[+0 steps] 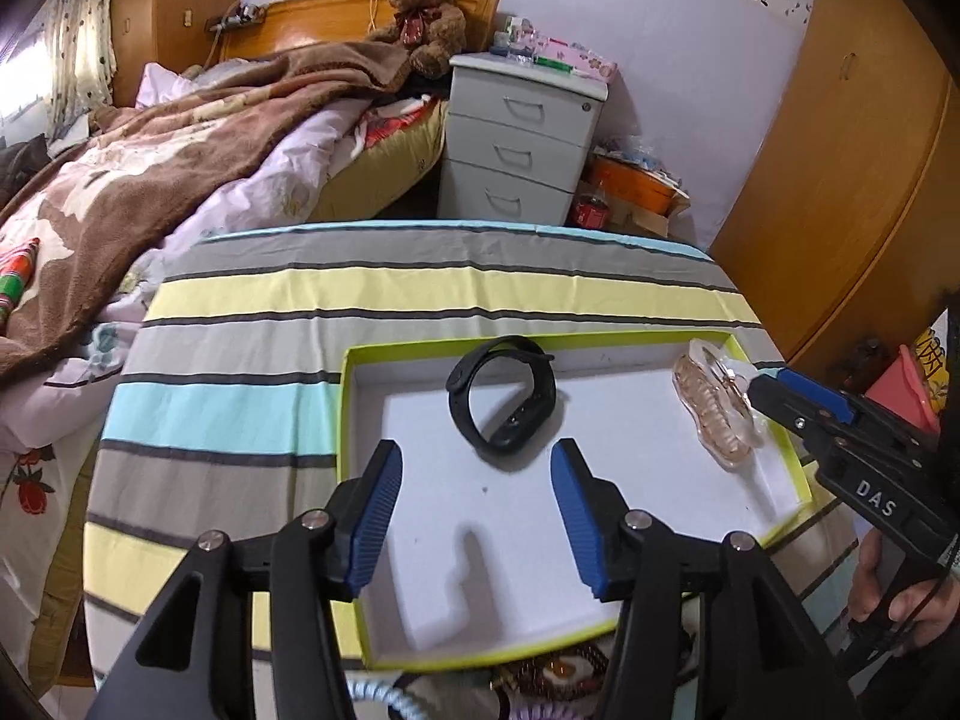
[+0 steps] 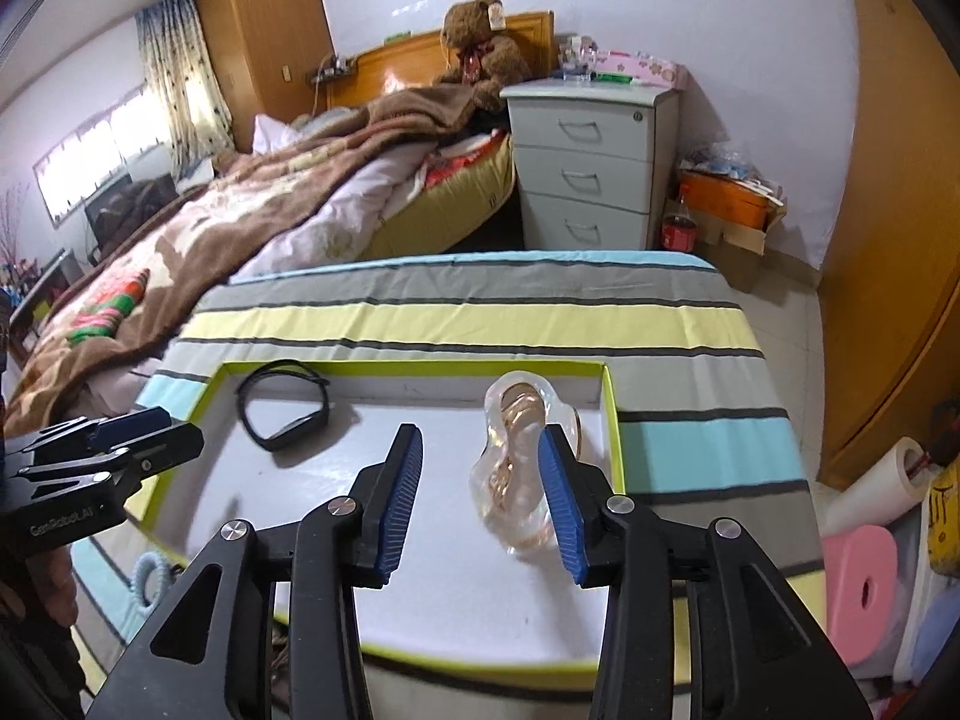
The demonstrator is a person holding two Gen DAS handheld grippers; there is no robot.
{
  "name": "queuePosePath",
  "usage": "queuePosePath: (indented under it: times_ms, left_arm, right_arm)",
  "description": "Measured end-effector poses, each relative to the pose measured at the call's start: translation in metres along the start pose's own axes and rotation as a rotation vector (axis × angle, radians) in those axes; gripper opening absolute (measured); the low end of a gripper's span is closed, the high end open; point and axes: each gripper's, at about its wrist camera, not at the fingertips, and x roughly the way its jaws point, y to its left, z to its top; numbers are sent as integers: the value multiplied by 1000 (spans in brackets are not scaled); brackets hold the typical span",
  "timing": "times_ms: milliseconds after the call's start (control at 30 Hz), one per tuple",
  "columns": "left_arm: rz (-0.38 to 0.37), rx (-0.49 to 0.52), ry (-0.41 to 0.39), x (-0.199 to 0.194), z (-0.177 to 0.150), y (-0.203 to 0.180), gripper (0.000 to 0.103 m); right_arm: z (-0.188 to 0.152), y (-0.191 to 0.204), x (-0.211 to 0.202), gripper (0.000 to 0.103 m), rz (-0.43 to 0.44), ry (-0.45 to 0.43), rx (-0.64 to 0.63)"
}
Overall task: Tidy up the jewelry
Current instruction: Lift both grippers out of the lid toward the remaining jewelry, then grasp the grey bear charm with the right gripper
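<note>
Both tongs open, nothing between the pads. Left tongs [image 1: 477,516] hang above the white insert of the green-rimmed box [image 1: 347,420] on the striped table [image 1: 420,294]; black fitness band [image 1: 503,399] lies just ahead of them, standing on edge, clasp closed. Right tongs [image 2: 480,498] hover at the box's right end; gold jewelry in a clear plastic pouch [image 2: 516,468] lies on the insert, beside the right pad, apparently not pressed.

Judgement: both pieces placed, step in hand is the release and retreat. To do it well: lift straight up, keep pads clear of pouch so it does not drag; avoid tipping the band
</note>
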Motion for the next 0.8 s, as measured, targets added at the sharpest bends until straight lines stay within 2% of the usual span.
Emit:
queuePosePath:
  times_ms: [233,367,533,633,800]
  left_arm:
    - [8,-29,-52,-34,-22,8,56]
    - [15,-32,-80,-51,-41,13,57]
    - [15,-63,-80,-63,-65,24,58]
    - [58,-58,-83,-69,-78,31,58]
    - [30,-96,-87,-78,-98,43,61]
  right_arm:
    - [-25,5,-33,42,38,-76,3]
    - [-42,9,-42,46,65,-90,3]
    - [-63,16,-42,47,88,-64,-11]
    - [-75,21,-41,47,101,-42,-9]
    - [-94,31,-34,47,147,5,-30]
